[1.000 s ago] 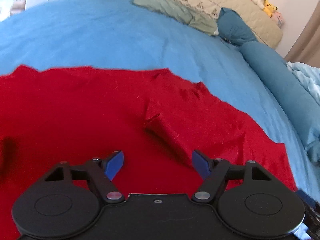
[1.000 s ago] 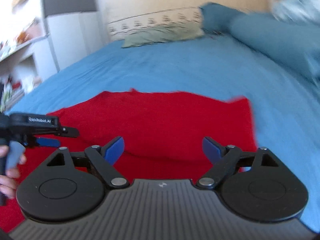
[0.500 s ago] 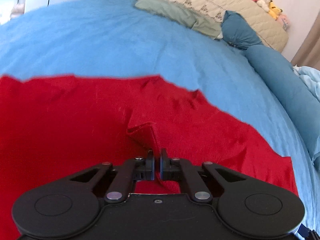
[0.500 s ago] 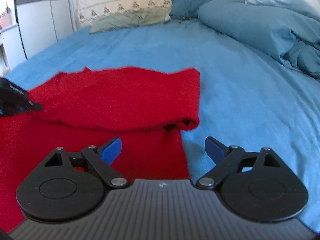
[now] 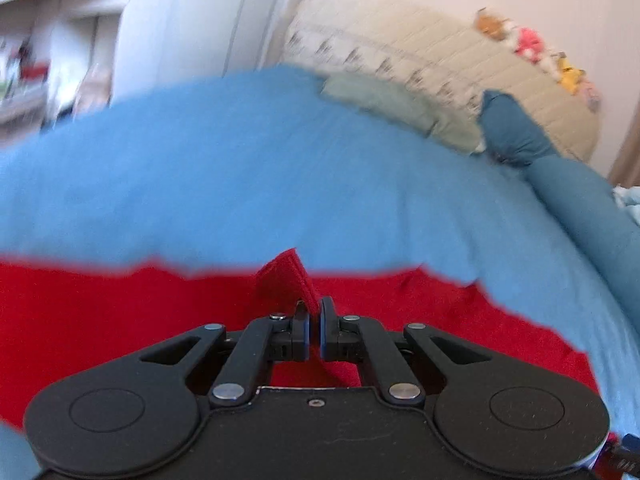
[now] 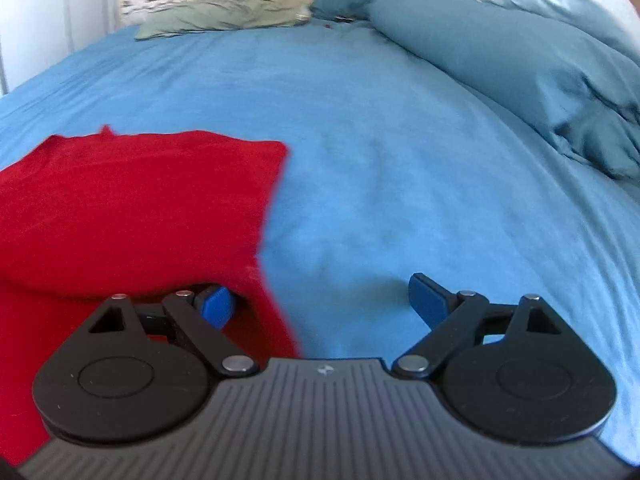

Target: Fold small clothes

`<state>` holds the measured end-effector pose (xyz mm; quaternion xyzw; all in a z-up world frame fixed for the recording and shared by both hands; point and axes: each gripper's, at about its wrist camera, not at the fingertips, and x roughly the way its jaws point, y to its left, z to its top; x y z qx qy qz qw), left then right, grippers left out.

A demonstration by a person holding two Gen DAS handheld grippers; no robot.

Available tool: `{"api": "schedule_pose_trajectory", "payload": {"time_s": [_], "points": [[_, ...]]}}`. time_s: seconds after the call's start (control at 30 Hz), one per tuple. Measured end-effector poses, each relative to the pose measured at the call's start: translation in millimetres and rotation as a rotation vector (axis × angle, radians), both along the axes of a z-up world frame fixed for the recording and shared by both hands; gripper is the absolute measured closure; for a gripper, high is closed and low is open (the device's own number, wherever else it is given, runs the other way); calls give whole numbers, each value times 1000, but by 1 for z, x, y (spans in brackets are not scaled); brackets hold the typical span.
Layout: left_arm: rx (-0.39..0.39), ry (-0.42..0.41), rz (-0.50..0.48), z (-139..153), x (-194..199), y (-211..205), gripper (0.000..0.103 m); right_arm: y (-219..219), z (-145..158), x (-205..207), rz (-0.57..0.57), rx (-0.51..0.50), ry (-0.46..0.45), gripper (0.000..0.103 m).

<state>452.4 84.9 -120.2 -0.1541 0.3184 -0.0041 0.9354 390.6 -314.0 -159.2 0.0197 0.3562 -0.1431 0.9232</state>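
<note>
A red garment [image 5: 120, 312] lies on the blue bed sheet [image 5: 240, 184]. My left gripper [image 5: 314, 320] is shut on a fold of the red garment, and a pinched flap [image 5: 286, 276] stands up just beyond the fingertips. In the right wrist view the red garment [image 6: 132, 208] lies at the left, partly folded over itself. My right gripper [image 6: 320, 302] is open and empty; its left fingertip [image 6: 216, 304] is over the garment's right edge and its right fingertip [image 6: 426, 296] is over bare sheet [image 6: 400, 160].
A green-grey pillow [image 6: 224, 20] and a beige headboard cushion [image 5: 440, 68] with plush toys [image 5: 532, 48] lie at the far end. A rolled teal duvet [image 6: 520, 68] runs along the right side. White cupboards and shelves [image 5: 80, 52] stand at the left.
My left gripper closed on a fold of the red garment and has lifted it, tilting its view upward. My right gripper has moved right, to the garment's right edge.
</note>
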Motion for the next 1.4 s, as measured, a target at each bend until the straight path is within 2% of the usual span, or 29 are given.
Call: {"api": "schedule_pose_trajectory", "payload": {"time_s": [0.1,0.23,0.3,0.37,0.43,0.5,0.57,0.6,0.63,0.73,0.83,0.93,0.97,1.0,1.1,1.17,1.23,1.3,1.4], "points": [[-28,27,5,-19,-15,13,98,-15,-2,-8,16,15,-4,0],[-3,50,-21,-29,-30,13,97,-21,-2,-10,53,0,-3,0],[47,53,-29,-26,-38,12,89,-21,-1,-10,73,-16,1,0],[108,72,-38,-22,-48,12,78,-23,0,-9,98,-20,9,0],[150,100,-49,-17,-54,14,74,-24,3,-11,121,-10,26,0],[188,94,-41,-6,-67,18,54,-25,10,-16,141,-12,49,0],[229,37,-44,9,-76,17,11,-20,25,-25,180,-28,36,0],[251,8,-43,15,-77,13,3,-14,33,-28,217,-28,13,0],[268,-27,-53,22,-77,7,0,-7,42,-30,256,-15,-18,0],[248,-41,-118,24,-54,-17,0,25,53,-18,374,68,-79,0],[217,11,-153,4,-31,-34,0,56,35,8,432,81,-75,0],[160,72,-179,-19,-21,-34,0,54,4,25,400,101,10,0],[145,92,-183,-25,-20,-32,0,48,-3,22,392,110,7,0],[147,91,-187,-28,-21,-30,0,42,-5,15,391,123,-30,0],[162,73,-204,-22,-23,-32,0,35,4,10,371,157,-63,0],[161,68,-209,-21,-23,-32,0,38,17,15,390,172,-138,0],[155,79,-212,-25,-22,-31,0,45,23,38,392,193,-164,0],[165,77,-222,-26,-27,-29,0,51,21,69,381,230,-142,0],[189,78,-238,-26,-30,-32,0,37,4,108,252,320,-96,0]]}}
